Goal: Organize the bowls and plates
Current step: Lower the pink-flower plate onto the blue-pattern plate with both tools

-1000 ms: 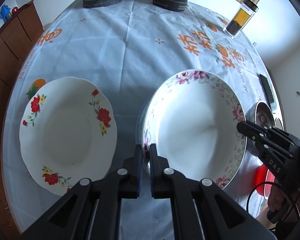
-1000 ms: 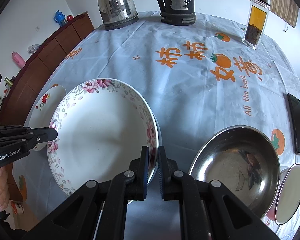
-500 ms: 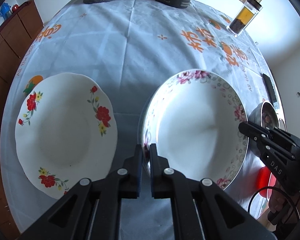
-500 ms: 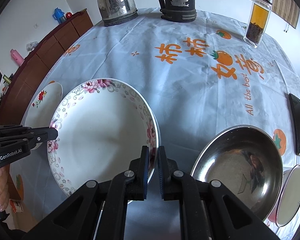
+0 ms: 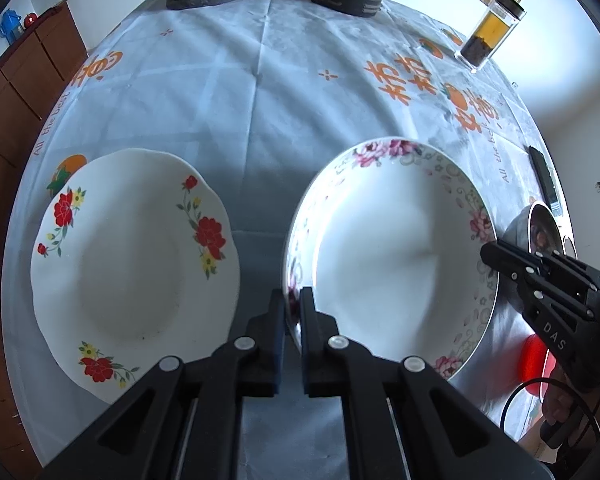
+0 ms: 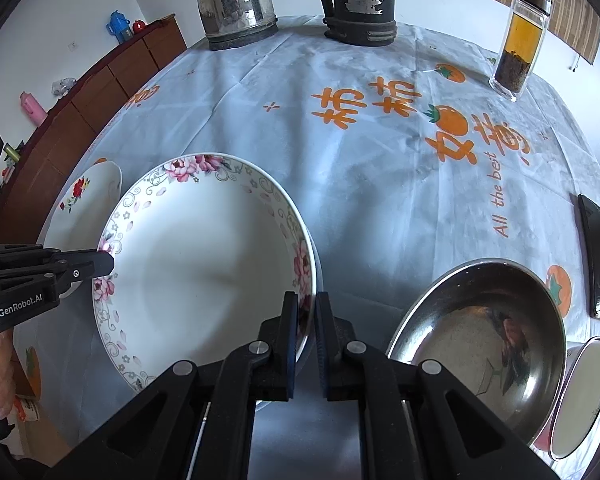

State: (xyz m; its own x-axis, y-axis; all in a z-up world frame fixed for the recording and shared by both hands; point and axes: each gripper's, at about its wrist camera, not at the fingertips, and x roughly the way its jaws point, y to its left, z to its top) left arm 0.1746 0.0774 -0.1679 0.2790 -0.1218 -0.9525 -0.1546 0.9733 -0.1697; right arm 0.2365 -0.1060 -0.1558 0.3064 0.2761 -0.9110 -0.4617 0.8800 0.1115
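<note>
— Left tool [image 5: 293, 304]: clamped on what?
— Clenched on the near left rim of the pink-flowered bowl [image 5: 400, 256], one finger outside, one inside. Right tool [image 6: 306, 314] pinched on the opposite rim of the same bowl.
— Resting on the table [image 5: 240, 100] or lifted?
— Hard to say; underside hidden in both views. Shadow on the cloth beneath, nothing more certain.
— To the left?
— Red-flowered plate [image 5: 132, 256], flat on the cloth, just beside the bowl, not touching. In the right wrist view mostly covered by the bowl and the left tool.
— To the right?
— Steel bowl [image 6: 480, 340], near the pink-flowered one, apart from it. Blurred reflection inside. Beyond it a white-lined cup [image 6: 580, 396], cut off by the frame edge.
— Far side?
— Kettle [image 6: 236, 0] and dark jug [image 6: 360, 0], tops cropped in the left wrist view. Glass jar [image 6: 520, 40] with dark leaves at the bottom. Phone [image 6: 598, 256] near the right edge.
</note>
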